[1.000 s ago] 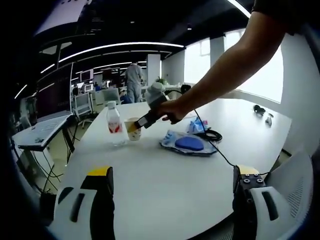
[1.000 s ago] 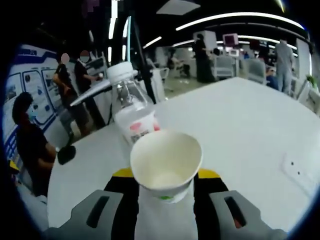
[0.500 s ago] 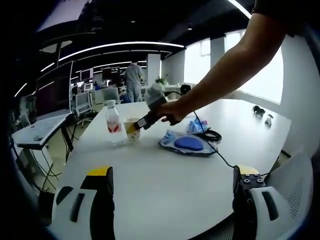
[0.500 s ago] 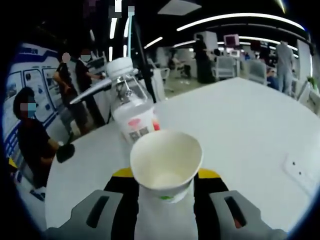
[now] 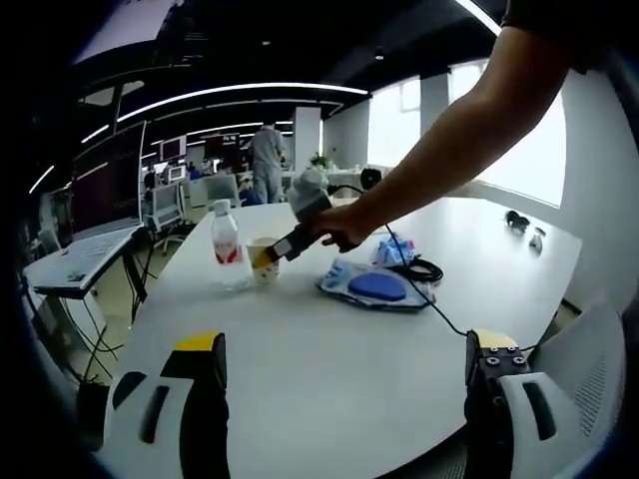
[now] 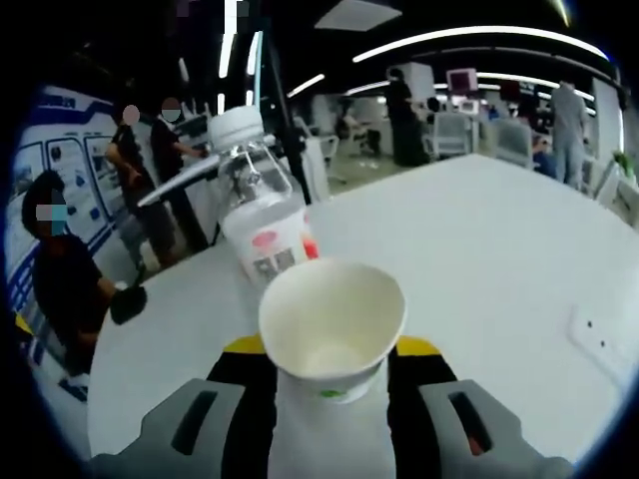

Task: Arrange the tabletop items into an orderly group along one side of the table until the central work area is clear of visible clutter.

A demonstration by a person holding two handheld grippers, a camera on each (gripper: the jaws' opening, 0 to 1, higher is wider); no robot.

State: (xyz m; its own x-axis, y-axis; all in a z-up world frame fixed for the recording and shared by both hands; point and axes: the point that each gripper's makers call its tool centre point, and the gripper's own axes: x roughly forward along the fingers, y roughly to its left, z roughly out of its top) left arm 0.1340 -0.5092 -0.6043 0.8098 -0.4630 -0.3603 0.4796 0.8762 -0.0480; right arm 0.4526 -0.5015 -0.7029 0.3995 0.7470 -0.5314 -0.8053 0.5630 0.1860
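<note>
In the right gripper view my right gripper (image 6: 331, 371) is shut on a white paper cup (image 6: 331, 321), open end up and empty. Just behind the cup stands a clear water bottle (image 6: 259, 222) with a white cap and red-and-white label. In the left gripper view the same cup (image 5: 264, 261) sits beside the bottle (image 5: 229, 248) at the far left of the white table (image 5: 329, 349), held by the right gripper (image 5: 269, 255) in a person's hand. My left gripper (image 5: 344, 384) hangs open over the near table edge, holding nothing. A blue mouse on a plastic bag (image 5: 377, 286) lies mid-table.
A black cable (image 5: 424, 271) coils behind the blue bag and runs toward the near edge. Small dark items (image 5: 523, 224) lie at the far right of the table. A white socket strip (image 6: 602, 344) lies right of the cup. People stand and sit beyond the table's edge.
The cup stays clamped in my right gripper; the bottle has shifted slightly in that view as the hand moved a little. My left gripper has not moved.
</note>
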